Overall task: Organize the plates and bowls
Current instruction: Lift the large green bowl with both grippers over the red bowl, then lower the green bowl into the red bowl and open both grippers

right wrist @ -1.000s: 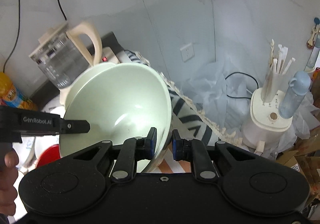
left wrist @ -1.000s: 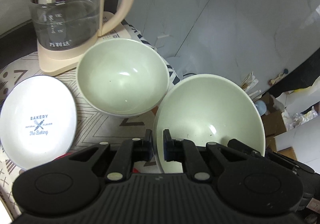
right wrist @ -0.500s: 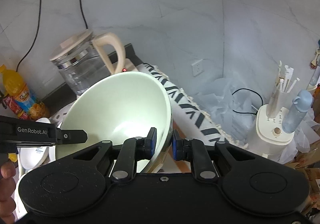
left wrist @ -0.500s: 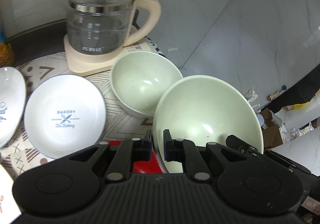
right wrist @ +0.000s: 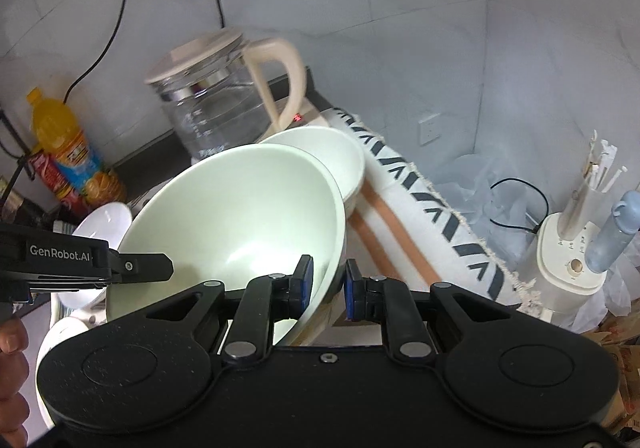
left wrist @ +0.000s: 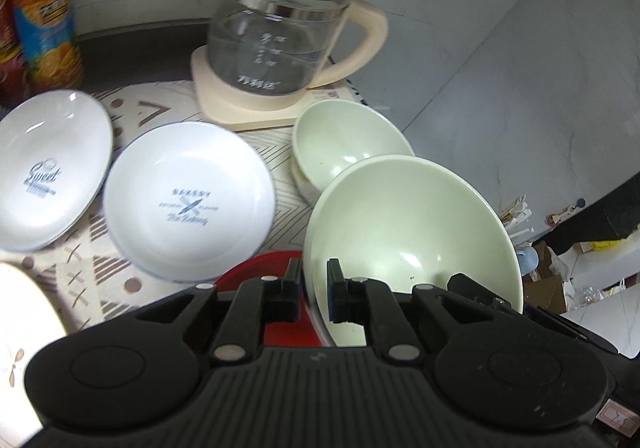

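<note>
A large pale green bowl (left wrist: 412, 232) is held in the air between both grippers. My left gripper (left wrist: 313, 294) is shut on its left rim. My right gripper (right wrist: 327, 286) is shut on its right rim, and the bowl (right wrist: 240, 215) tilts toward the left. A second pale green bowl (left wrist: 348, 143) sits on the patterned cloth just behind it, also in the right wrist view (right wrist: 332, 155). Two white printed plates (left wrist: 188, 199) (left wrist: 48, 167) lie to the left on the cloth. A red dish (left wrist: 264, 272) lies under the left gripper.
A glass kettle (left wrist: 280, 43) on a cream base stands at the back. An orange drink bottle (left wrist: 44, 15) stands at the back left. A cream plate edge (left wrist: 24, 312) shows at the lower left. The table edge (right wrist: 436, 215) drops off at the right toward a white appliance (right wrist: 568, 268).
Both grippers have pulled back and to the left with the large bowl, so the second bowl and kettle look farther away. A second white plate and the bottle have come into view.
</note>
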### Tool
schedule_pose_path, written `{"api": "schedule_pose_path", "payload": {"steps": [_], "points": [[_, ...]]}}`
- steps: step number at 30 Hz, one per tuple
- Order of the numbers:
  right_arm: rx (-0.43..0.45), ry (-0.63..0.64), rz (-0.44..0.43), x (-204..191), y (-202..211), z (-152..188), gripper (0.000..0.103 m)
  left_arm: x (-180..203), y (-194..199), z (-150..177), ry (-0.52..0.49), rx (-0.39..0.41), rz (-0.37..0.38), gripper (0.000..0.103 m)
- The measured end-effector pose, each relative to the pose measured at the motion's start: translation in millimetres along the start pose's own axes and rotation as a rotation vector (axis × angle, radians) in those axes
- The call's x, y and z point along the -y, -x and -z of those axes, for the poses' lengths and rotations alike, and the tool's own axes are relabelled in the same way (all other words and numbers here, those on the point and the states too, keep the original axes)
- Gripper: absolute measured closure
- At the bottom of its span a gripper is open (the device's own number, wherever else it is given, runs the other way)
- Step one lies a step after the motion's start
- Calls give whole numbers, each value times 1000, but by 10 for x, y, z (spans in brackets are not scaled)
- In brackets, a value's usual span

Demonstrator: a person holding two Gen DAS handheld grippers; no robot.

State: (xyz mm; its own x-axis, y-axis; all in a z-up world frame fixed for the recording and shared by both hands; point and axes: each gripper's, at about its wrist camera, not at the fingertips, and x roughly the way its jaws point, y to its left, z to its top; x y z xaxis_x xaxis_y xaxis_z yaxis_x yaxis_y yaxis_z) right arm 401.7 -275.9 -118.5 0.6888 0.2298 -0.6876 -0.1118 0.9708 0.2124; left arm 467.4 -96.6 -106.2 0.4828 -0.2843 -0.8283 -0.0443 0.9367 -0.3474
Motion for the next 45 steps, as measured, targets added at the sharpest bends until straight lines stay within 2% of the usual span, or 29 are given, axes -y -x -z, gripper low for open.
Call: {"api": "schedule_pose_path", "payload": {"steps": [12, 19, 26, 36, 45], "points": [[-16, 59, -23, -270, 13, 93, 87, -301, 99, 210, 83, -15, 4, 94], [-46, 109, -10, -367, -42, 143, 87, -444, 3, 333, 133, -77, 31, 93], [-57, 187, 33, -422, -76, 206, 87, -468, -126, 383, 147, -110, 32, 94], [-92, 252, 37, -501, -235, 268, 88, -616, -281, 405, 171, -172, 19, 94], [-83, 252, 69, -507, -359, 316, 95, -649, -108, 391, 141, -147, -4, 93]]}}
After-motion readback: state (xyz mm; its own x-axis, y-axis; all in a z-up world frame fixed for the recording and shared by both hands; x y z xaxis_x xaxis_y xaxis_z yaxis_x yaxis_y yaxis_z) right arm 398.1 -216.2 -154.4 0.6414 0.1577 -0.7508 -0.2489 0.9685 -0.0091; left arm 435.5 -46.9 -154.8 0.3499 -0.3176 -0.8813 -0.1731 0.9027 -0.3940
